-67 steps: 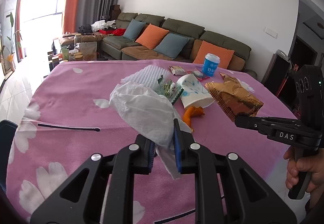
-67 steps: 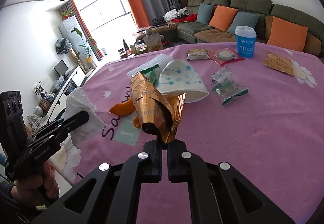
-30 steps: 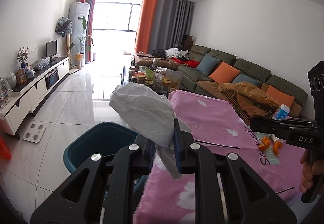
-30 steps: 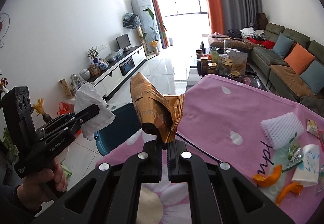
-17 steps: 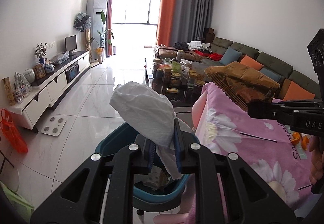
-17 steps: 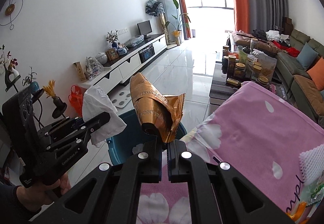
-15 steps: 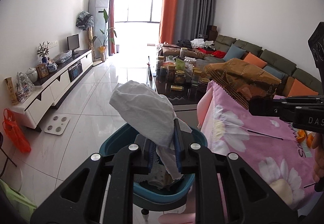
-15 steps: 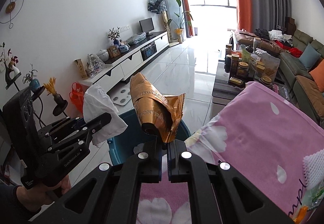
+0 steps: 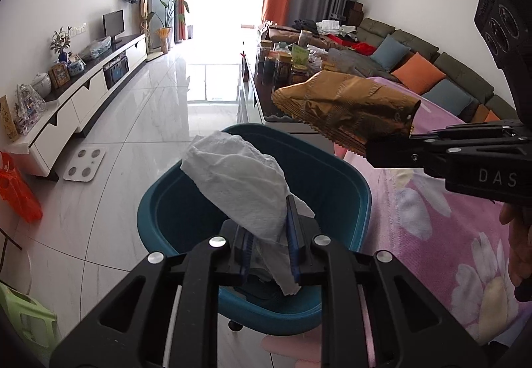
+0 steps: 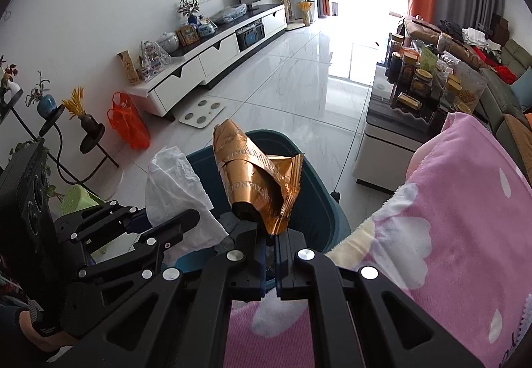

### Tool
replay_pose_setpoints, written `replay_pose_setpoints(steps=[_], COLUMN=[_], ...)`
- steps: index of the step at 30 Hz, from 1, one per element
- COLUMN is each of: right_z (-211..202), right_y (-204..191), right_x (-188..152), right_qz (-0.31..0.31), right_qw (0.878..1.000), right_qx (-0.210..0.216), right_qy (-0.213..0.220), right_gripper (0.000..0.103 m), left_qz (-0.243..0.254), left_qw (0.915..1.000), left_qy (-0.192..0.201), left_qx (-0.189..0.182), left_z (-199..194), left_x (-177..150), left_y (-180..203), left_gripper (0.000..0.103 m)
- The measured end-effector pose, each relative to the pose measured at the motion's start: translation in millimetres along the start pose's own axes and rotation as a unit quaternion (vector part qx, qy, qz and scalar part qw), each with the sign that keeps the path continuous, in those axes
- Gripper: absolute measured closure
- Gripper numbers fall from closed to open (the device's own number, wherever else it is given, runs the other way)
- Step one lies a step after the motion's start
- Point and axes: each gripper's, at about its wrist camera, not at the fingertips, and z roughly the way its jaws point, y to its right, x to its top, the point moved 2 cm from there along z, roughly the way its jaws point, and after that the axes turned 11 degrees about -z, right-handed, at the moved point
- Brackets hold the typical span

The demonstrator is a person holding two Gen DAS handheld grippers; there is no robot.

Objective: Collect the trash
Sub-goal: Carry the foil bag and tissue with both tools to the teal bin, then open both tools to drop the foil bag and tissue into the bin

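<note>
- Left wrist view: my left claw (image 9: 267,255) fills the bottom of the frame, its two blue-padded fingers pinched onto a crumpled white tissue (image 9: 239,181). The tissue rises from the grip toward 11 o'clock.
- Directly behind and below the tissue sits a teal bin (image 9: 335,178) on the white tiled floor (image 9: 133,148). Its open mouth faces up, and some trash lies at its bottom, too hidden to name.
- At 3 o'clock my right claw (image 9: 392,148) reaches in from the right edge, clamped on a crinkled gold snack wrapper (image 9: 345,108). The wrapper hangs over the bin's far right rim.
- The counter with its pink flowered cloth (image 9: 432,208) runs along the right side, just beside the bin.
- Right wrist view: my right claw (image 10: 271,245) is at 6 o'clock, fingers nearly together on the bottom corner of the gold snack wrapper (image 10: 256,178), which stands upright above the teal bin (image 10: 316,191).
- At 9 o'clock my left claw (image 10: 166,218) holds the white tissue (image 10: 176,188) over the bin's left rim, just beside the wrapper but apart from it.
- The pink cloth (image 10: 465,218) covers the counter at 4 o'clock, its edge touching the bin's right side.
</note>
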Motion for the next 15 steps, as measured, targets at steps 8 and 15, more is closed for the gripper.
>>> replay_pose_setpoints(steps=[8,15], right_z=[33,49], right_y=[2,2], right_x=[4,7], right_qz=[-0.006,-0.012], right_qw=[0.999,0.998], right_qx=[-0.001,-0.002], right_qy=[-0.046,-0.068], right_gripper=[0.100,0.097], left_qz=[-0.006,-0.010], left_qw=[0.9995,0.9988], left_qy=[-0.029,-0.047], left_qx=[0.004,0.009], left_z=[32,47], left_x=[-5,-10], left_y=[-5,-7], left_gripper=[0.083,0.081])
